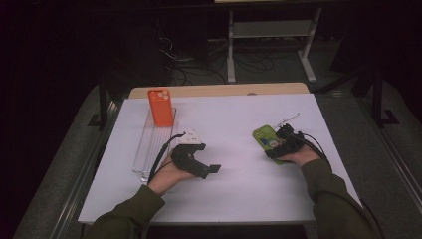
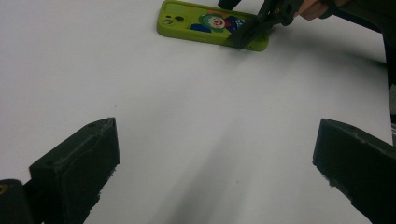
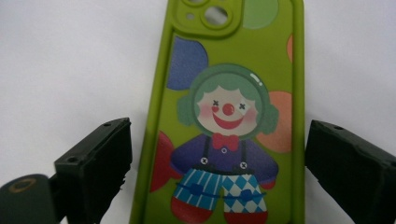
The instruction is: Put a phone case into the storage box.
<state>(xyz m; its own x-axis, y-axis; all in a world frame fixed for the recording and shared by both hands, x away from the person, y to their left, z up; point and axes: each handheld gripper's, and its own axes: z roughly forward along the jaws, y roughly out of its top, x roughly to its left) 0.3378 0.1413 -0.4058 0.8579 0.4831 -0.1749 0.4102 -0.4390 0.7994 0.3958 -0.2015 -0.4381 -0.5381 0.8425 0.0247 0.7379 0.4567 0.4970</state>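
The green clown phone case (image 3: 233, 121) looks like smooth, softly matt plastic with a glossy print, the tongs' black pads (image 3: 95, 165) are rough-edged matt plastic, and the white counter (image 1: 239, 179) top is smooth and matt.

Phone case (image 1: 266, 137): flat on the counter (image 1: 239, 199), near its right edge.
Right gripper (image 1: 283, 145): over that case's near end.
Left gripper (image 1: 208, 170): left of centre.
Second case (image 1: 160, 107): far-left, standing in a tray (image 1: 144, 149).

No legible text, labels or numbers anywhere.
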